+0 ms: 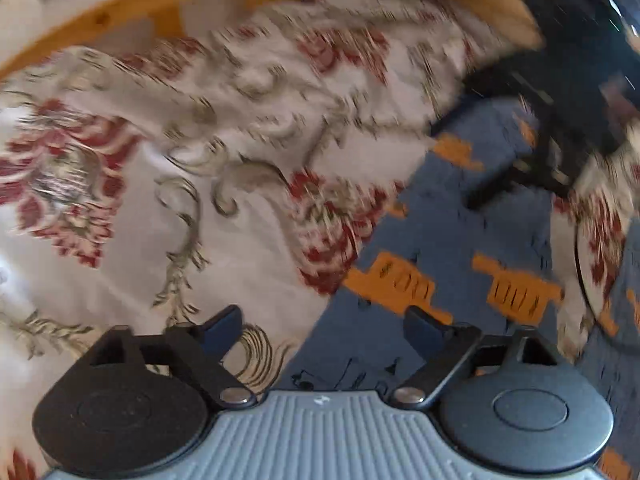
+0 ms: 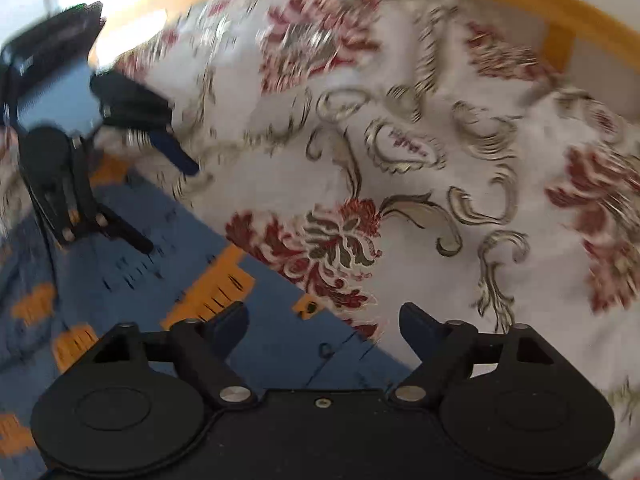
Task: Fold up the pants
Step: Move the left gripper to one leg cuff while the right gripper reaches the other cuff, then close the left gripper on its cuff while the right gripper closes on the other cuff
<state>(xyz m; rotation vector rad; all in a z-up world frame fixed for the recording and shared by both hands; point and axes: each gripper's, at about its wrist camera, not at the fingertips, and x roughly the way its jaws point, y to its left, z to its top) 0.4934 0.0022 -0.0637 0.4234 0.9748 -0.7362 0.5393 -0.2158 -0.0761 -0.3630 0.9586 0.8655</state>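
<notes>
The left tongs (image 1: 322, 330) stood with their jaws wide apart and nothing between them, tilted steeply down. Their left finger (image 1: 224, 322) hung over the white floral bedspread (image 1: 120, 240); their right finger (image 1: 426, 328) hung over the blue pants (image 1: 440, 216), printed with orange blocks. So the edge of the pants ran diagonally right under the gap, from below the left finger up and away to the right. Further out, up and to the right, the other tool showed as a dark blurred shape over the cloth.

The right tongs (image 2: 324, 326) were likewise spread, gripping nothing, and pitched down toward the bed. Here the layout mirrored the other view: the left finger (image 2: 230, 322) lay over the pants (image 2: 120, 272) and the right finger (image 2: 420, 328) over the bedspread (image 2: 440, 160), with the pants' edge passing beneath the gap and climbing away to the upper left. Off to the far left, the left tongs (image 2: 172, 208) appeared from the side, jaws apart, angled down above that same edge of the pants, one finger over the spread and one over the blue cloth. Whether any finger touched fabric could not be told through the blur. Beyond the spread, at the far rim, ran a wooden bed frame (image 2: 560, 12).
</notes>
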